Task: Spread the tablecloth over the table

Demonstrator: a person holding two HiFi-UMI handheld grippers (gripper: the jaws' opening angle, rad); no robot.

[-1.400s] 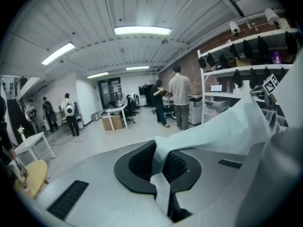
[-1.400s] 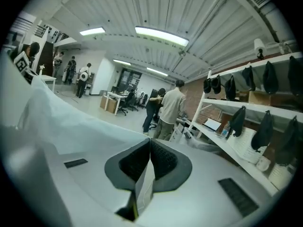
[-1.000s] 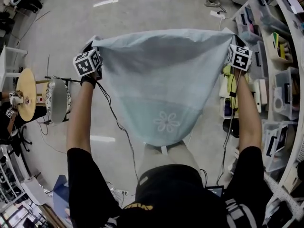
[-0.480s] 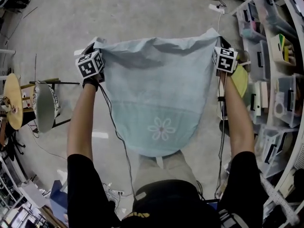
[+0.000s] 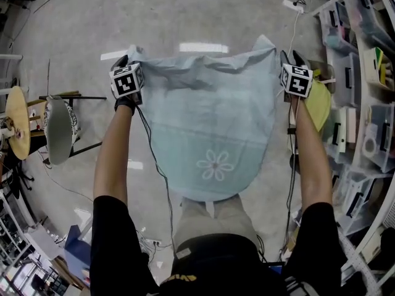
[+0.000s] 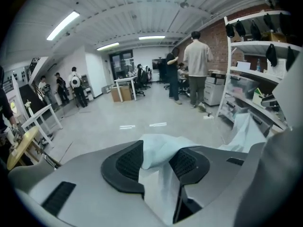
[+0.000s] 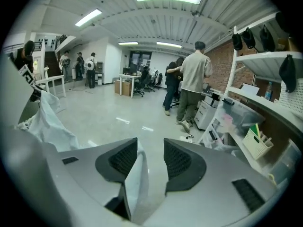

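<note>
A pale blue tablecloth (image 5: 210, 134) with a flower print is stretched between my two grippers, and its near end drapes rounded in front of the person. It hides whatever lies beneath it. My left gripper (image 5: 126, 61) is at the far left corner. Its jaws are opening, and the cloth corner (image 6: 161, 148) lies bunched loosely between the pads. My right gripper (image 5: 290, 59) is at the far right corner. Its jaws are opening too, with a fold of cloth (image 7: 135, 183) resting against one pad and a gap to the other.
Shelves with plastic bins (image 5: 364, 103) line the right side, with a yellow round thing (image 5: 318, 106) close to my right gripper. Round stools (image 5: 58, 131) stand at the left. Cables trail on the floor. People (image 6: 196, 65) stand farther off in the room.
Both grippers have come down with the cloth. Its far edge has gone slack and crumpled, and its right corner now stands loose beside the right gripper.
</note>
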